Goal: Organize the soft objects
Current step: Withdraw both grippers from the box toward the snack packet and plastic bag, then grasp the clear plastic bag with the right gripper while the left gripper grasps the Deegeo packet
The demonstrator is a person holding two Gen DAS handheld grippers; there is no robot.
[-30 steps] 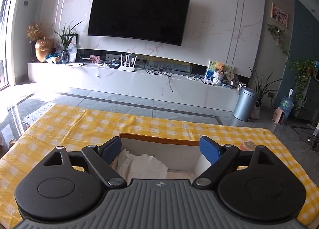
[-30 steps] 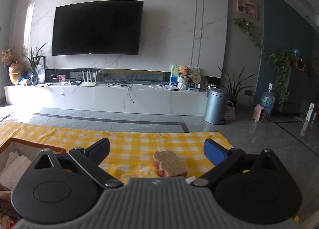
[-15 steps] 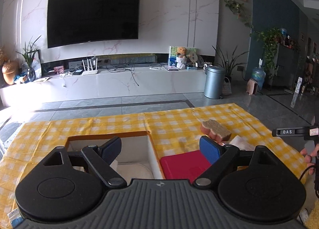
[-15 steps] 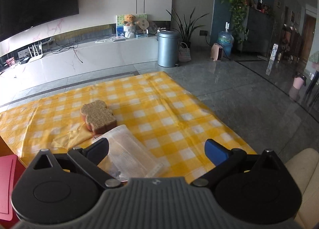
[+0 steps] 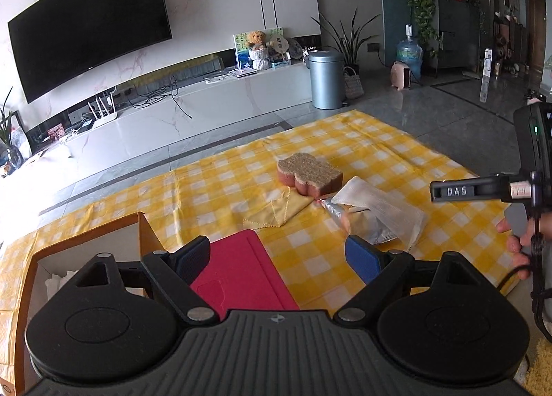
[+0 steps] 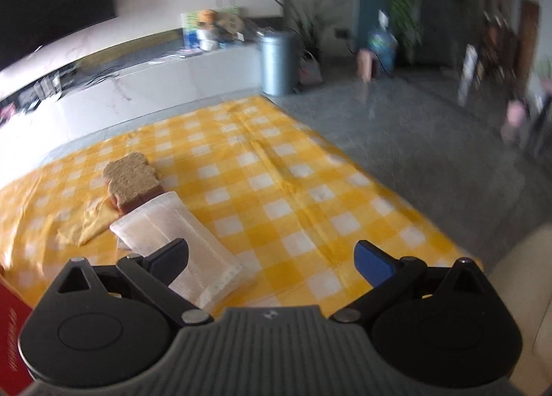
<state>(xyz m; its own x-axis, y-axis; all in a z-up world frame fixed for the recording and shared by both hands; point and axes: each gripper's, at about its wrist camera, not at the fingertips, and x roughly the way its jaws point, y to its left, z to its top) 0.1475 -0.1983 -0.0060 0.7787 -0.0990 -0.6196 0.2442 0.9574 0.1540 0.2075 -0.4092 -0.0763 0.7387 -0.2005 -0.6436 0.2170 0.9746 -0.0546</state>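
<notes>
I see black TV (image 5: 89, 20) upper left of frame, grey bin (image 5: 326, 80) centre top, water jug (image 5: 409, 52) upper right, teddy bear (image 5: 256, 39) on white console (image 5: 207, 99).

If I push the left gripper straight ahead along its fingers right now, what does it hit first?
Most likely the red pad: it lies flat on the checked cloth directly between the open left gripper's fingers. Beyond it sit the folded yellow cloth and the sponge. Height above the pad is unclear.

A yellow-and-white checked tablecloth (image 5: 379, 154) carries a brown bread-shaped sponge (image 5: 308, 173), white mesh pouch (image 5: 376, 206), yellow cloth (image 5: 283, 211), red flat case (image 5: 238, 271) and open cardboard box (image 5: 89, 247).
</notes>
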